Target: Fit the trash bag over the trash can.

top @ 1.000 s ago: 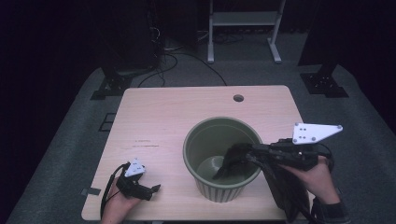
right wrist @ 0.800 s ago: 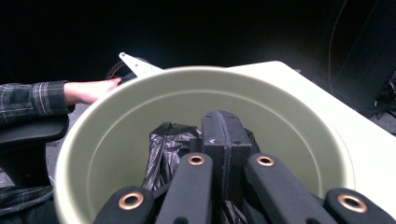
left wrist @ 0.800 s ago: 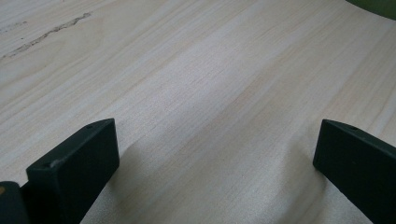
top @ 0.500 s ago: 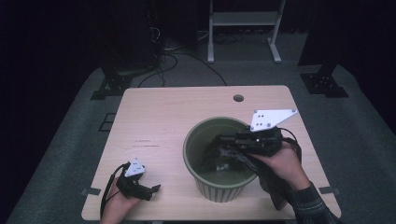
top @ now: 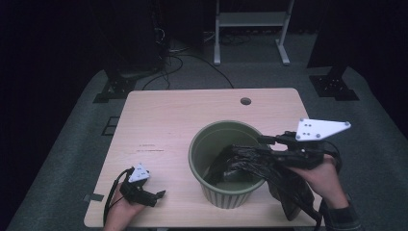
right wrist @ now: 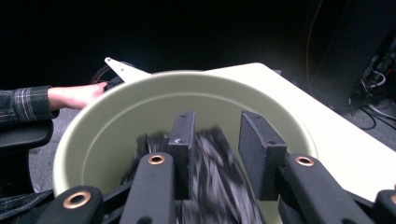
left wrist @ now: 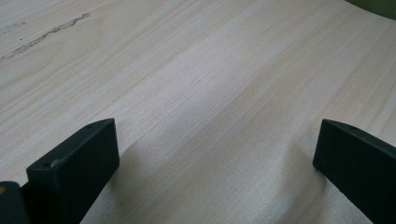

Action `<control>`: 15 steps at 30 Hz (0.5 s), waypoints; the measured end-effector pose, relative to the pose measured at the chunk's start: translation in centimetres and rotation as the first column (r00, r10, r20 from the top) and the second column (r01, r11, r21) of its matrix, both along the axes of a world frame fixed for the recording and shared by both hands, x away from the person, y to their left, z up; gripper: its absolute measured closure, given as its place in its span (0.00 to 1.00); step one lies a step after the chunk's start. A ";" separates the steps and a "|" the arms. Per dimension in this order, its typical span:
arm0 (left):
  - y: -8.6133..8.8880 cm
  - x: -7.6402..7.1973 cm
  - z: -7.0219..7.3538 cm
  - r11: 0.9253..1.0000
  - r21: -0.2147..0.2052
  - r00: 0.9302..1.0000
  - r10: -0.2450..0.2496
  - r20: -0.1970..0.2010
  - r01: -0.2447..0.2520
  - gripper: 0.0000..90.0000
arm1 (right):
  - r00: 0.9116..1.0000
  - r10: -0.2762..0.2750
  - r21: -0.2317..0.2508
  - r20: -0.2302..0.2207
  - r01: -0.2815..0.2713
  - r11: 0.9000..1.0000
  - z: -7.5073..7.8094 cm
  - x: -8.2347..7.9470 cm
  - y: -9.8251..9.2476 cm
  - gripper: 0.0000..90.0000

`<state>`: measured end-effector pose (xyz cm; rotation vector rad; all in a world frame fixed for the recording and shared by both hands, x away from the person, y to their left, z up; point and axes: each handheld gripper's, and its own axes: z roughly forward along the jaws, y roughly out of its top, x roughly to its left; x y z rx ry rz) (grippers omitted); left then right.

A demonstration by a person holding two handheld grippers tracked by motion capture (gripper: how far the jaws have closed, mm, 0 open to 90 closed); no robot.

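Black bin liner (top: 250, 163) half in green bin (top: 211, 144), rest draped over right rim toward table's near right edge. Right gripper (right wrist: 215, 140) above bin mouth, jaws just been opening, liner film between them but pads apparently not clamping. Left gripper (left wrist: 215, 154) parked wide open, nothing in it, on table (top: 173, 120) near left. Best next: regrip liner edge, spread over rim evenly, use left to steady bin, avoid dragging it over.
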<state>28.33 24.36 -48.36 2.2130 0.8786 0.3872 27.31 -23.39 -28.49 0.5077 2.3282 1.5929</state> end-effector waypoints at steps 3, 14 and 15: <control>0.0 0.0 0.0 1.000 0.000 1.000 0.000 0.000 0.000 0.00 | 1.000 -0.021 0.016 -0.018 0.022 1.000 -1.2 -0.8 -1.7 0.72; 0.0 0.0 0.0 1.000 0.000 1.000 0.001 0.000 -0.001 0.00 | 0.998 -0.010 0.036 -0.054 0.011 0.999 -3.4 -2.0 -3.0 0.69; 0.0 0.0 0.0 1.000 0.000 1.000 0.001 0.000 -0.001 0.00 | 0.998 -0.005 0.033 -0.057 0.007 0.999 -3.6 -2.1 -2.9 0.69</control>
